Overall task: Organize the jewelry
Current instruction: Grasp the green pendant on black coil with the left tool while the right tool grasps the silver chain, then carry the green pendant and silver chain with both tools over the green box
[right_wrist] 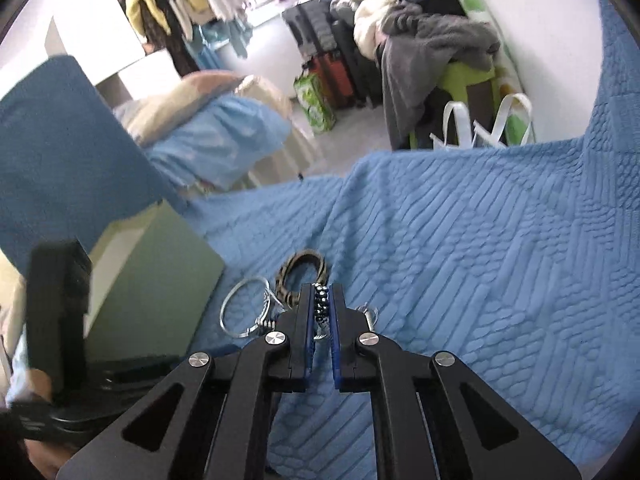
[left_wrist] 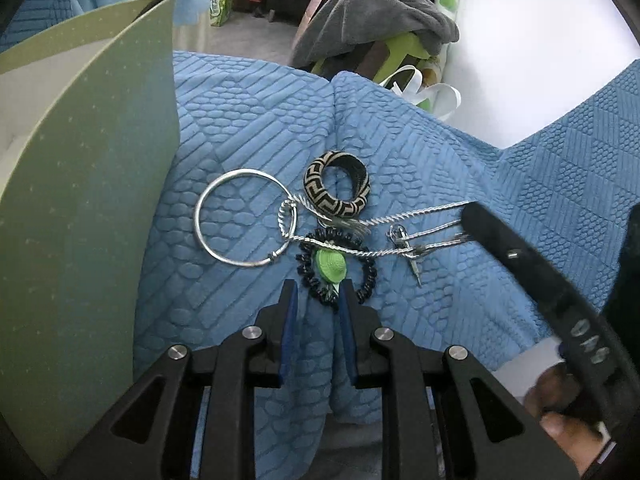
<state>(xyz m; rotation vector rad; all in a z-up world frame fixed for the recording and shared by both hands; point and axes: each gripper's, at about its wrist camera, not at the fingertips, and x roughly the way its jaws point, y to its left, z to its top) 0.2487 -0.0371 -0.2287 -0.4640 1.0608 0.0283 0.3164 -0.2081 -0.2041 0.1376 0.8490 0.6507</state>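
A heap of jewelry lies on the blue quilt (left_wrist: 248, 112): a silver bangle (left_wrist: 205, 205), a black-and-tan patterned bangle (left_wrist: 320, 196), a dark beaded bracelet with a green charm (left_wrist: 330, 266), and a twisted silver chain (left_wrist: 416, 213). My left gripper (left_wrist: 318, 294) is open, its tips at the near edge of the beaded bracelet. My right gripper (right_wrist: 321, 294) is shut on the silver chain, seen as a beaded strand (right_wrist: 321, 305) between its pads; in the left wrist view its finger (left_wrist: 486, 224) holds the chain's right end.
An open green box (left_wrist: 92, 184) stands at the left of the jewelry; it also shows in the right wrist view (right_wrist: 160, 280). Beyond the bed edge are a grey blanket on a green stool (left_wrist: 372, 12), bags and suitcases.
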